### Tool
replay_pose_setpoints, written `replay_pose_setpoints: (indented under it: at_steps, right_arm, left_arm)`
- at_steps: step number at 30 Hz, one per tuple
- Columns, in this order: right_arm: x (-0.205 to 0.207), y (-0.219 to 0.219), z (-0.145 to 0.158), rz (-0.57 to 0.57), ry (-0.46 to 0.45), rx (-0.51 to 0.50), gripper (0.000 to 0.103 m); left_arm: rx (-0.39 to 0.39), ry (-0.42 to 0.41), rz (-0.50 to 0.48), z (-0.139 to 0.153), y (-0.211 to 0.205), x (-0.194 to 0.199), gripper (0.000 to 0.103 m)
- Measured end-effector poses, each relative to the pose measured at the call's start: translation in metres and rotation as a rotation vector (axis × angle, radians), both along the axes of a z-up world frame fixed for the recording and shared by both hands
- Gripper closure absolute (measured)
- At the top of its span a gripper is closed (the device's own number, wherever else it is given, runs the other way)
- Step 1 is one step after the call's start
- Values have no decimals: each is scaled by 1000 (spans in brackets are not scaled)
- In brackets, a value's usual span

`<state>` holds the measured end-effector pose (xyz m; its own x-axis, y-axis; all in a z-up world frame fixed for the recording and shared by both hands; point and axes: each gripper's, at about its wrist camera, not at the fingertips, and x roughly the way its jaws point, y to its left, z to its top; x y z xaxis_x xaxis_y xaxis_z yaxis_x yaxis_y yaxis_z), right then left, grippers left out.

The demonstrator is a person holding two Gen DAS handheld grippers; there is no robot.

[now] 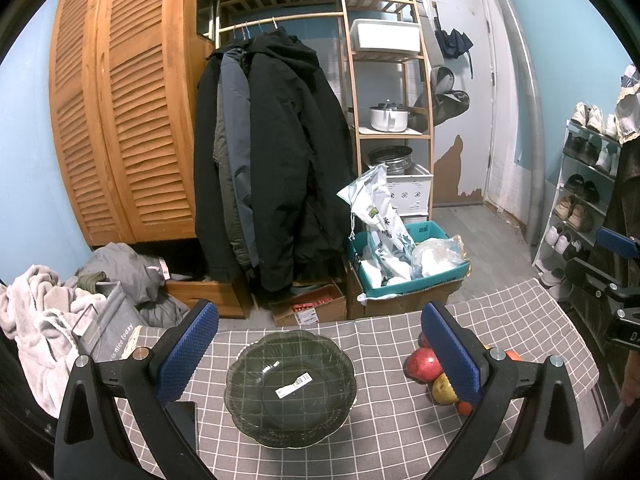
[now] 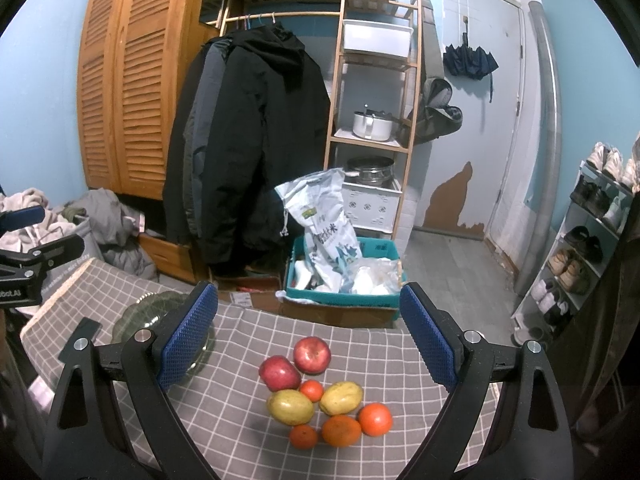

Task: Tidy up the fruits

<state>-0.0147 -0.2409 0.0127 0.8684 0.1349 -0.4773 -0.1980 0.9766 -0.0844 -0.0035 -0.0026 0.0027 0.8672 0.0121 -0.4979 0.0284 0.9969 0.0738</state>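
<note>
Left gripper (image 1: 318,354) spread wide, holding nothing, poised over the green glass plate (image 1: 291,387). Right gripper (image 2: 308,336) likewise wide and empty, above the fruit pile (image 2: 326,396).

Plate bare save a label: nothing sorted yet, all fruit left to move, by the look of it.

Pile just right of the plate. Fully visible only in right wrist view: two apples, two yellow fruits, four oranges. Left view catches a few.
</note>
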Motion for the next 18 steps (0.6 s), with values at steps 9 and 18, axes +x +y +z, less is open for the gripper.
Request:
replay_pose_setpoints:
  at_steps: [9,18]
  right_arm:
    - [0,-1,0,0,-1,0,12]
    - [0,-2,0,-1,-1,0,12]
  left_arm:
    - [-1,-1,-1,0,0,0,1]
    - [-1,0,-1,0,-1,-1,1]
